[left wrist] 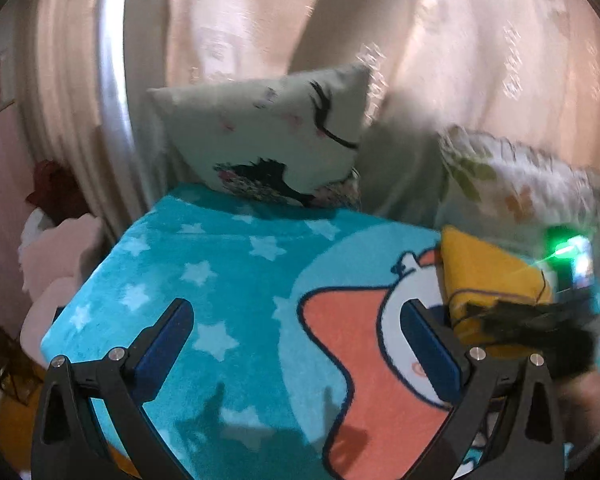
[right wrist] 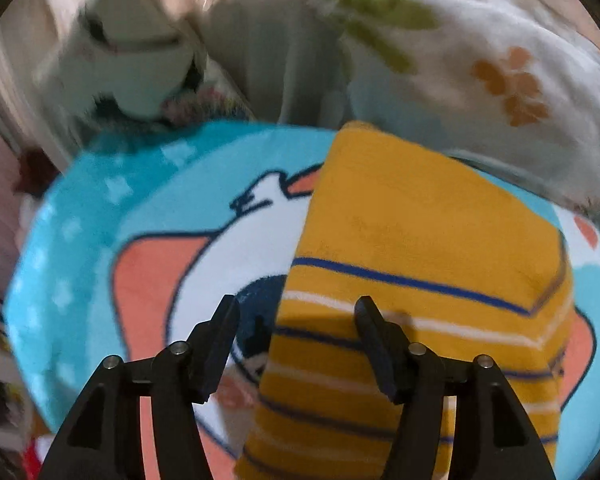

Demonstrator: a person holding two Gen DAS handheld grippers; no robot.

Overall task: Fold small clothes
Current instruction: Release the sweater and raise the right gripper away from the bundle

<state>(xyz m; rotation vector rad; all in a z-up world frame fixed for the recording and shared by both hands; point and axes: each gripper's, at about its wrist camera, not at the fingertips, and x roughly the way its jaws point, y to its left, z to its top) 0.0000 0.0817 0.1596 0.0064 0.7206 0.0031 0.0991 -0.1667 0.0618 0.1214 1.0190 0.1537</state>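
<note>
A folded mustard-yellow garment (right wrist: 420, 248) with blue and white stripes lies on a turquoise star-print blanket (right wrist: 80, 240). My right gripper (right wrist: 296, 312) is open just above the garment's near left edge, one finger over the blanket and one over the cloth. In the left wrist view the garment (left wrist: 488, 272) lies at the far right, partly hidden by the right gripper's dark, blurred body (left wrist: 540, 328). My left gripper (left wrist: 296, 316) is open and empty over the blanket (left wrist: 204, 264), to the left of the garment.
A white pillow with an eyelash print (left wrist: 276, 136) and a floral pillow (left wrist: 512, 184) lean against pale curtains (left wrist: 420, 40) at the back. Pink and white soft things (left wrist: 56, 256) sit beyond the blanket's left edge.
</note>
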